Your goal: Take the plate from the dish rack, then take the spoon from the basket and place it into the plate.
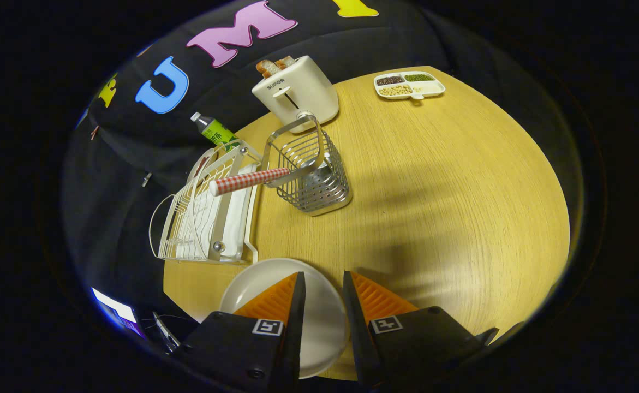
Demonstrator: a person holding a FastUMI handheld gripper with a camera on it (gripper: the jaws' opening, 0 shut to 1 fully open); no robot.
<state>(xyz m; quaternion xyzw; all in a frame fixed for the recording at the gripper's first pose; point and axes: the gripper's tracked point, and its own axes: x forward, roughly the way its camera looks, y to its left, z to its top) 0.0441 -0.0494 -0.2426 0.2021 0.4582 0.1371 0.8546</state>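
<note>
While claw (322,281) gapes over plate (319,322), spoon (254,180) handle juts toward rack (204,224)

Wood, wire, ceramic and plastic on one table.
The table (450,180) is pale wood grain, smooth with a soft sheen. The plate (262,281), partly between the parted gripper (322,281) fingers, looks like glazed white ceramic. The basket (314,180) is shiny perforated metal; the spoon (248,180) handle has a checked, cloth-like cover. The rack (204,218) is white coated wire. The toaster (297,90) is smooth cream plastic.
</note>
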